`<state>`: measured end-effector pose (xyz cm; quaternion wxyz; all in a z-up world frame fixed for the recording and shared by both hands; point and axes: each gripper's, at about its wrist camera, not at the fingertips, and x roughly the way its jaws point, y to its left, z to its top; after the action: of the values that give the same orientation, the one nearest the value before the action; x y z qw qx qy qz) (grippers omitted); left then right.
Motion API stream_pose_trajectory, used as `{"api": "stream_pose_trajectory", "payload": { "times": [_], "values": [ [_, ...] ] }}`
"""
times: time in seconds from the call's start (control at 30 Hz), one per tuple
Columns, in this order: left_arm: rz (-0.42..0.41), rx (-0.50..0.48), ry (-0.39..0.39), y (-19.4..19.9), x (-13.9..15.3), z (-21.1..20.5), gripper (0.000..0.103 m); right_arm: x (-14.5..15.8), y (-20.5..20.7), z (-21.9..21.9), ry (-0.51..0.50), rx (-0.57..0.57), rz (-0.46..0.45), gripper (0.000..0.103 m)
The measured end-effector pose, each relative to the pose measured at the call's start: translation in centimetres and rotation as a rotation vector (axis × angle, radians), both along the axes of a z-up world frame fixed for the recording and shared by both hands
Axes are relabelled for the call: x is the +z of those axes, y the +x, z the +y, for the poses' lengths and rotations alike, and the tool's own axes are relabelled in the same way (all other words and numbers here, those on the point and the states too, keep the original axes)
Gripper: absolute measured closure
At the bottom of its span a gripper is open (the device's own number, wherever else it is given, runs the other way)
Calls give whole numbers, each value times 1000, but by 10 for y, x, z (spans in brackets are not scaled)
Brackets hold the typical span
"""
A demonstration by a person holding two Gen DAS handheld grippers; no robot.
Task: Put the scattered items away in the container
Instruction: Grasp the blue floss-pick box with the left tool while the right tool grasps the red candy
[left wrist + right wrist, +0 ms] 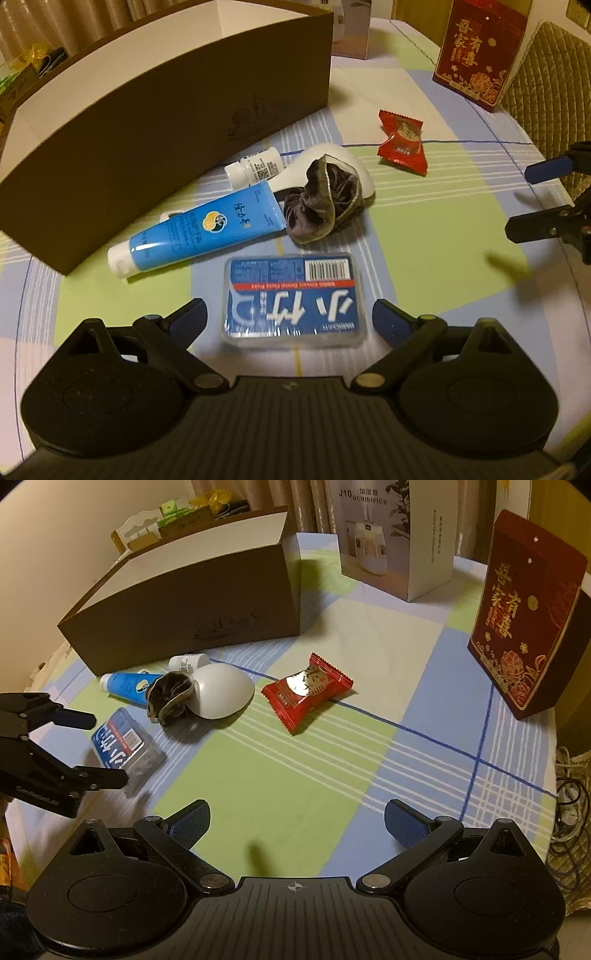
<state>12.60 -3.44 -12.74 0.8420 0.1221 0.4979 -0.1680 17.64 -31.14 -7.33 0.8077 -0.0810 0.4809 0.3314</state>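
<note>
A blue dental-floss box point(291, 299) lies flat on the checked tablecloth, and my left gripper point(290, 319) stands open astride its near end, pads apart from its sides. Behind it lie a blue tube point(195, 229), a small white bottle point(255, 168), a dark scrunchie point(321, 203) on a white rounded object point(340, 162), and a red candy packet point(402, 142). The open-topped brown container point(166, 122) stands behind them at left. My right gripper point(297, 823) hangs open over bare cloth, nearer than the candy packet point(306, 690), with nothing between its fingers.
A tall red gift box point(524, 620) stands at the table's right edge, a humidifier carton point(395, 542) at the back. Cables point(569, 805) hang beyond the right rim. Clutter sits behind the container point(192, 602). A quilted chair back point(546, 74) is at far right.
</note>
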Motion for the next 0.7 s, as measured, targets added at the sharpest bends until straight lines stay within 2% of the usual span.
{"api": "stream_pose_trajectory", "payload": {
  "times": [0.1,0.17,0.27,0.4,0.5,0.6,0.63,0.67,0.7],
  "values": [
    [17,-11,-21,8,-4,1,19,-2,7,6,8,3,2,0],
    [21,-25,-32,11,-5,3,19,-3,12,10,16,6,2,0],
    [4,-44,-12,11,-4,9,19,-3,20,15,35,11,7,0],
    [-4,-18,17,15,-2,32,19,-4,33,21,55,0,9,0],
    [-9,19,39,20,-1,50,19,-5,46,26,66,-54,-2,0],
    [-13,57,56,25,1,65,19,-5,63,29,107,-169,2,0],
    [-15,67,59,26,1,70,19,-5,69,29,131,-209,13,2],
    [-19,76,62,27,2,74,19,-6,76,29,155,-243,26,22],
    [-22,84,64,29,3,78,19,-7,83,30,173,-275,46,30]
  ]
}}
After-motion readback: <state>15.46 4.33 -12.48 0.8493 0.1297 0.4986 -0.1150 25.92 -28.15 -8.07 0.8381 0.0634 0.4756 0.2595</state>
